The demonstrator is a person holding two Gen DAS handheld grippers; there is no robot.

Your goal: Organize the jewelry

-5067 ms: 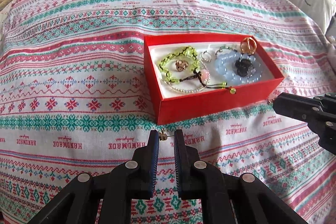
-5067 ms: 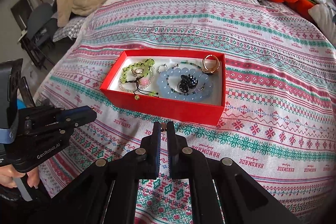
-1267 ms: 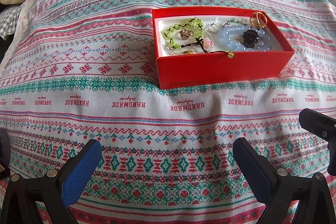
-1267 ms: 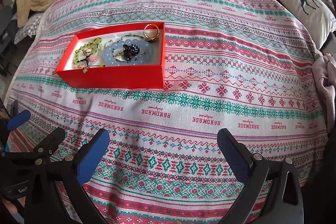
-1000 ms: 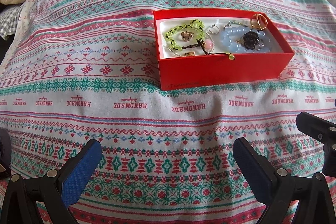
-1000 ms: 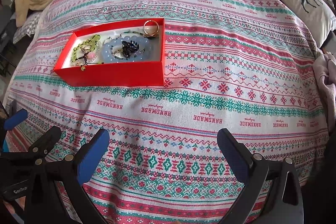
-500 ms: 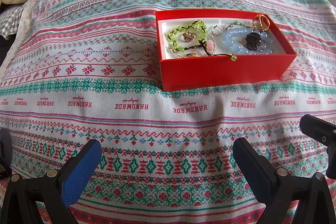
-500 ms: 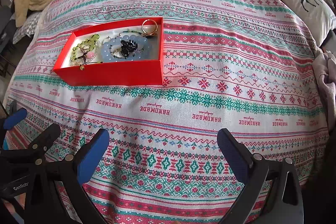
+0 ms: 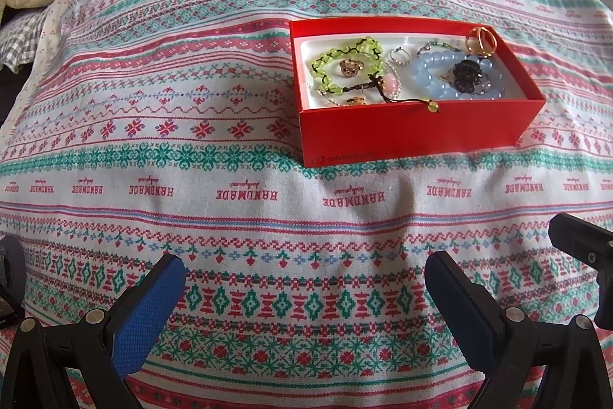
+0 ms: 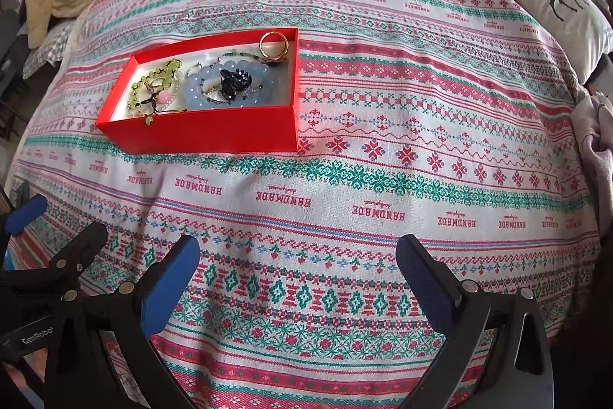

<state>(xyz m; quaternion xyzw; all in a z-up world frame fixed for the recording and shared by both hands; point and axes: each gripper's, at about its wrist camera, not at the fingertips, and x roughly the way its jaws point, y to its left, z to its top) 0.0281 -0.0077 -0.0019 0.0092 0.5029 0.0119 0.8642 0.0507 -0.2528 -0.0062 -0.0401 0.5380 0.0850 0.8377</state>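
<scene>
now | both grippers: left gripper (image 9: 304,288) and right gripper (image 10: 297,273) jaws spread, holding nothing | red box (image 9: 413,129) of jewelry at 1 o'clock on bed | judgement: sorting looks done; approach low, tuck dangling cord (image 9: 415,101) inside

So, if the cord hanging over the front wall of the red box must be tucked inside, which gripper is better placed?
Probably the left gripper: it is open, and the cord on the red box lies almost straight ahead. From the open right gripper the box sits off to the left.
</scene>
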